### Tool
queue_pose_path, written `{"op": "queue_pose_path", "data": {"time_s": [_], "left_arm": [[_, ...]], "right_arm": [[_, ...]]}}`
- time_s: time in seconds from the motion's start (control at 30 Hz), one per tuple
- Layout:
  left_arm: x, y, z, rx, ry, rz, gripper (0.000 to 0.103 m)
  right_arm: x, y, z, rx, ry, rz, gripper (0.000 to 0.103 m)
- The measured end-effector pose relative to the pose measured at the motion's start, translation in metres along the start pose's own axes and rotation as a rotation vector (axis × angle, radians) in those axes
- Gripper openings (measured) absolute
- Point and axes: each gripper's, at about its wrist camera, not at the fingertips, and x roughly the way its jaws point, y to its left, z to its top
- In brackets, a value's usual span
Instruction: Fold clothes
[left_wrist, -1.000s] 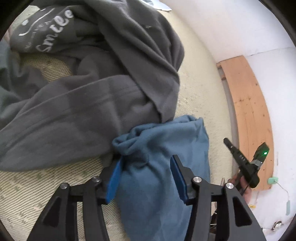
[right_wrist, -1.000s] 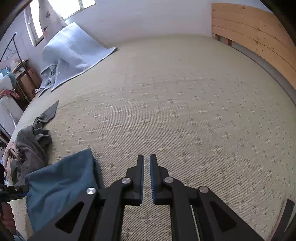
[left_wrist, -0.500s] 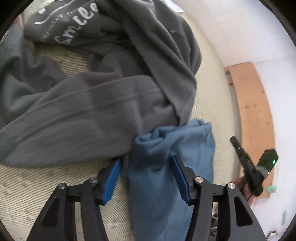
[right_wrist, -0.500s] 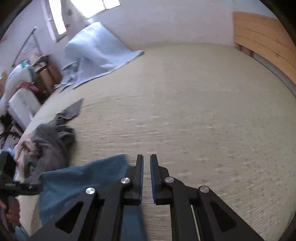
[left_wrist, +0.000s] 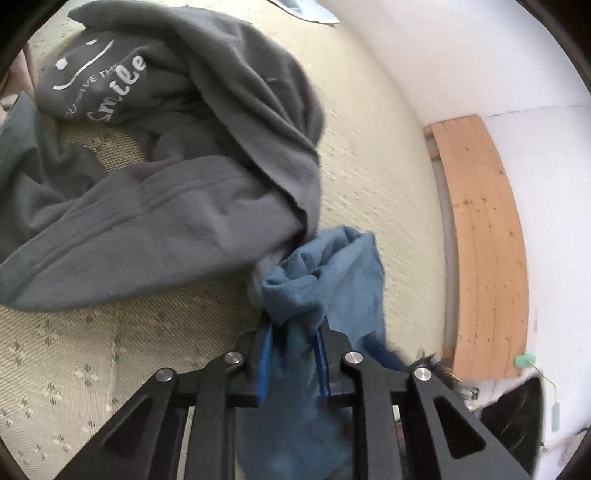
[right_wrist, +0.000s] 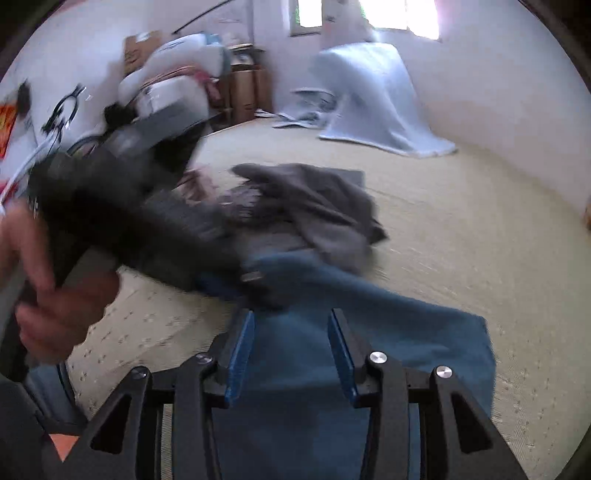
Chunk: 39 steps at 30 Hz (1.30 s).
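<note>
- The left gripper (left_wrist: 293, 341) is clamped on a bunched fold of the soft blue fleece garment (left_wrist: 325, 280); its jaws have just been closing, and the cloth now puckers between the blue pads, apparently so the garment can be pulled free of the pile.
- The blue garment lies on the pale woven bed cover (left_wrist: 384, 173), its gathered end touching the crumpled grey sweatshirt with white "Smile" lettering (left_wrist: 166, 177).
- The right gripper (right_wrist: 291, 350) has its jaws apart over the flat part of the blue garment (right_wrist: 406, 332); they have just been opening, and nothing is pinched between them. This looks like preparation to take a second hold for spreading the cloth.
- Against the earlier frames, the left pads, then straddling the cloth loosely, now squeeze it, and the right gripper's view has swung from empty bed to the clothes.
- A person's hand (right_wrist: 55, 295) shows blurred at the right view's left edge.
</note>
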Motion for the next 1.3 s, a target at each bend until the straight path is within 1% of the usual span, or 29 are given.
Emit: {"op": "queue_pose_path", "data": {"time_s": [0.03, 0.07, 0.13, 0.2, 0.3, 0.37, 0.4, 0.43, 0.5, 0.53, 0.6, 0.67, 0.73, 0.77, 0.8, 0.83, 0.87, 0.97, 1.03, 1.1, 1.17, 1.23, 1.3], "left_arm": [[-0.002, -0.002, -0.001, 0.006, 0.005, -0.004, 0.019], [-0.005, -0.005, 0.000, 0.012, 0.010, -0.007, 0.017], [-0.009, -0.010, 0.004, 0.025, 0.015, -0.020, 0.009], [-0.010, -0.014, 0.005, 0.031, 0.017, -0.044, 0.008], [-0.012, -0.018, 0.010, 0.046, 0.022, -0.062, 0.008], [-0.008, -0.015, 0.017, 0.045, 0.040, -0.078, 0.005], [-0.006, -0.015, 0.021, 0.046, 0.047, -0.087, 0.005], [-0.005, -0.017, 0.025, 0.051, 0.048, -0.097, 0.005], [-0.007, -0.015, 0.025, 0.063, 0.041, -0.105, 0.005], [-0.019, -0.003, 0.017, 0.068, 0.027, -0.098, 0.005], [-0.023, 0.000, 0.014, 0.065, -0.016, -0.070, 0.005], [-0.029, 0.014, 0.022, 0.031, -0.060, -0.040, 0.005], [-0.036, 0.029, 0.029, -0.005, -0.089, -0.002, 0.005], [-0.038, 0.034, 0.031, -0.016, -0.094, 0.009, 0.006], [-0.039, 0.038, 0.033, -0.025, -0.097, 0.017, 0.006], [-0.039, 0.040, 0.034, -0.029, -0.096, 0.014, 0.006], [-0.039, 0.039, 0.034, -0.027, -0.096, 0.009, 0.007], [-0.032, 0.024, 0.033, 0.022, -0.086, -0.022, 0.009], [-0.025, 0.014, 0.031, 0.053, -0.069, -0.039, 0.015], [-0.012, 0.006, 0.030, 0.073, -0.040, -0.057, 0.032], [-0.001, -0.001, 0.028, 0.087, -0.014, -0.074, 0.039], [0.004, -0.008, 0.026, 0.108, 0.002, -0.099, 0.044], [0.007, -0.015, 0.024, 0.136, 0.009, -0.121, 0.054]], "right_arm": [[0.000, 0.016, -0.002, -0.023, -0.005, -0.017, 0.045], [0.003, 0.024, -0.005, -0.029, -0.002, -0.041, 0.045], [0.009, 0.039, -0.011, -0.041, 0.005, -0.088, 0.046], [0.016, 0.050, -0.015, -0.048, 0.014, -0.149, 0.046], [0.033, 0.056, -0.019, -0.045, 0.039, -0.251, 0.050], [0.048, 0.054, -0.019, -0.031, 0.065, -0.306, 0.057], [0.056, 0.054, -0.019, -0.025, 0.078, -0.333, 0.060], [0.064, 0.053, -0.019, -0.018, 0.091, -0.361, 0.060], [0.071, 0.053, -0.018, -0.010, 0.101, -0.370, 0.060], [0.074, 0.053, -0.018, -0.004, 0.104, -0.370, 0.060], [0.078, 0.055, -0.017, -0.014, 0.106, -0.356, 0.060], [0.076, 0.048, -0.017, 0.011, 0.107, -0.309, 0.057], [0.072, 0.037, -0.016, 0.056, 0.108, -0.252, 0.046], [0.067, 0.029, -0.016, 0.091, 0.100, -0.212, 0.043], [0.063, 0.021, -0.016, 0.126, 0.091, -0.171, 0.033], [0.059, 0.013, -0.017, 0.161, 0.085, -0.135, 0.029], [0.056, 0.006, -0.018, 0.193, 0.084, -0.100, 0.027], [0.047, -0.016, -0.022, 0.315, 0.073, -0.004, 0.020], [0.044, -0.027, -0.024, 0.382, 0.060, 0.035, 0.017], [0.042, -0.035, -0.026, 0.440, 0.044, 0.067, 0.017], [0.036, -0.038, -0.030, 0.477, 0.034, 0.089, 0.017], [0.032, -0.039, -0.027, 0.487, 0.028, 0.097, 0.017], [0.029, -0.040, -0.028, 0.482, 0.022, 0.098, 0.017]]}}
